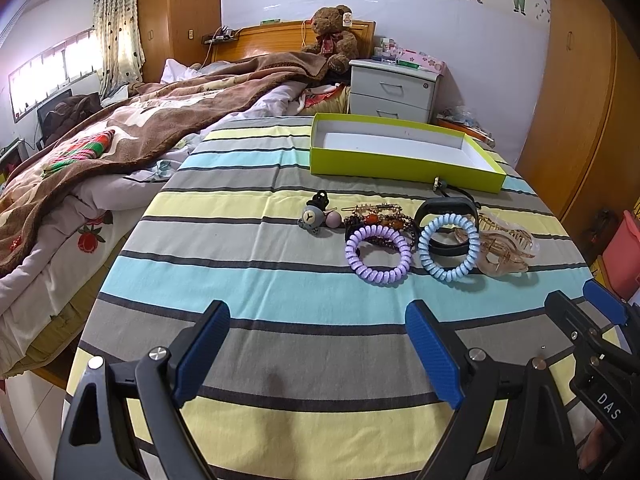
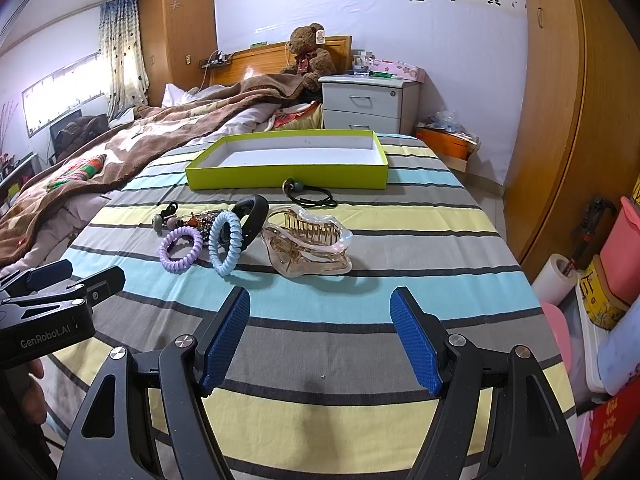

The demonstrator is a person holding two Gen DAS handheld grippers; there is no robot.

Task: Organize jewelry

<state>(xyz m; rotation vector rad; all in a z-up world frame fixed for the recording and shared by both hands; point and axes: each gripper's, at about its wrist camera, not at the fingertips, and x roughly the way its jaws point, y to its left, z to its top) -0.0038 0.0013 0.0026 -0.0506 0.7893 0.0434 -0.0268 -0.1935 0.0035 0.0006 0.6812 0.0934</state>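
Striped cloth in yellow, blue and grey covers the desk (image 1: 280, 280) at the foot of a bedroom, with an unmade bed (image 1: 120, 140) under a brown blanket to one side and a teddy bear (image 1: 332, 36) against the headboard; a shallow lime-green box (image 1: 400, 172), white inside, sits open at the far end; the jewelry lies in a cluster nearer the cameras: a purple spiral hair tie (image 1: 378, 256) beside a blue spiral hair tie (image 1: 449, 246), the blue one resting against a black band (image 1: 448, 208), a beaded bracelet (image 1: 384, 220) behind the purple one, a clear amber claw clip (image 2: 308, 240) just beside the blue tie, a small bear-shaped hair bobble (image 1: 314, 216) at the cluster's other end, and a black cord (image 2: 312, 194) near the box; left hand-held gripper (image 1: 318, 356) and right hand-held gripper (image 2: 320, 340) both hover above the cloth, jaws spread wide and released, grasping nothing, short of the cluster
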